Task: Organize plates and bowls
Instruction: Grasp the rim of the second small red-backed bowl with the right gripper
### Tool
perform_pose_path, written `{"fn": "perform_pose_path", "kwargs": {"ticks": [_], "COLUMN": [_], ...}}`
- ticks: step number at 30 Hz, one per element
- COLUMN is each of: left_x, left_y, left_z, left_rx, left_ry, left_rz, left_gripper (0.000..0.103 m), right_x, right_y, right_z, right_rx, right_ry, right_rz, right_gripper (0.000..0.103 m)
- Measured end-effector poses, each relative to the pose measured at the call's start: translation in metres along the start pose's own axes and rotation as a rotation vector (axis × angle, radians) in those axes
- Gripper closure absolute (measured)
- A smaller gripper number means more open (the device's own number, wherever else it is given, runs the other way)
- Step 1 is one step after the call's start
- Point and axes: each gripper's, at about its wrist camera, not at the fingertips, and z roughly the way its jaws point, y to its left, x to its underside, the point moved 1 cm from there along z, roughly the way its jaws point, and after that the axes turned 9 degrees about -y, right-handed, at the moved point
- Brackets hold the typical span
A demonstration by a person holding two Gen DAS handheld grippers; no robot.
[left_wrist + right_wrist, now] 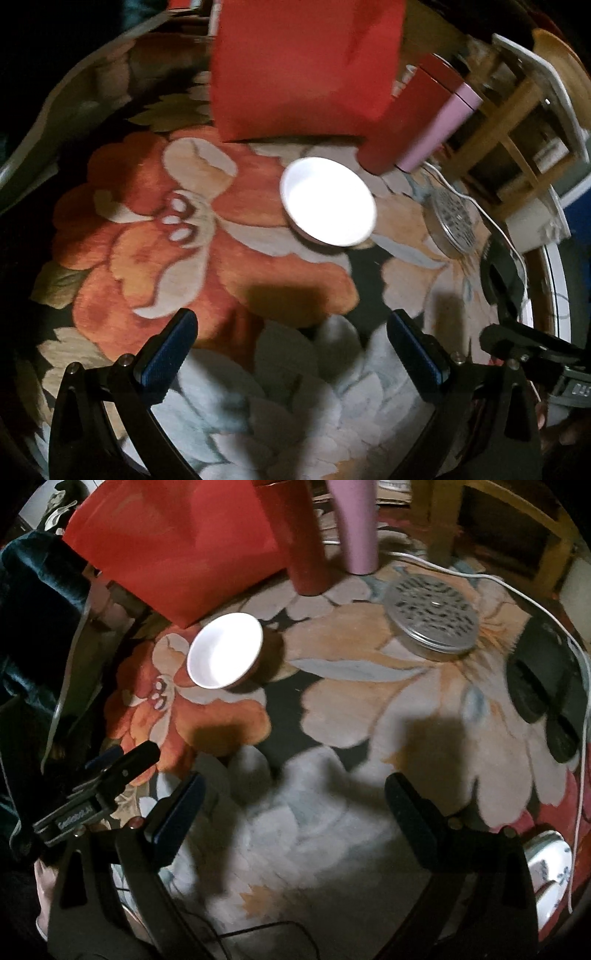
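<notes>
A white bowl (328,202) stands upright on the flowered rug; it also shows in the right wrist view (224,650). My left gripper (291,339) is open and empty, hovering over the rug short of the bowl. My right gripper (293,805) is open and empty, with the bowl ahead to its left. A white plate with blue pattern (550,871) lies at the right edge, partly hidden behind the right finger. A white plate rim (557,288) shows at the far right of the left wrist view.
A red bag (303,66) stands behind the bowl, with a red bottle (299,535) and a pink bottle (358,524) beside it. A perforated metal lid (432,616) lies on the rug. A white cable (517,587), dark slippers (543,679) and a wooden rack (506,122) are at the right.
</notes>
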Motion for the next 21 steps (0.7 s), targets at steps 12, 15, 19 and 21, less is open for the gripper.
{"fn": "perform_pose_path", "kwargs": {"ticks": [12, 15, 19, 21], "left_x": [-0.013, -0.013, -0.012, -0.011], "left_y": [0.057, 0.068, 0.077, 0.079], "left_z": [-0.002, -0.002, -0.002, -0.002], "left_rx": [-0.08, -0.098, -0.11, -0.113], "left_ry": [-0.022, -0.023, -0.023, -0.022], "left_rz": [-0.114, -0.134, -0.165, -0.173], "left_gripper": [0.001, 0.001, 0.001, 0.001], "right_x": [-0.045, -0.058, -0.066, -0.065], "right_y": [0.016, 0.022, 0.027, 0.027], "right_z": [0.092, 0.112, 0.137, 0.151], "right_rx": [0.013, -0.008, -0.026, -0.042], "right_ry": [0.024, 0.03, 0.07, 0.105], "right_rz": [0.096, 0.133, 0.204, 0.244], "right_gripper": [0.006, 0.011, 0.021, 0.043]}}
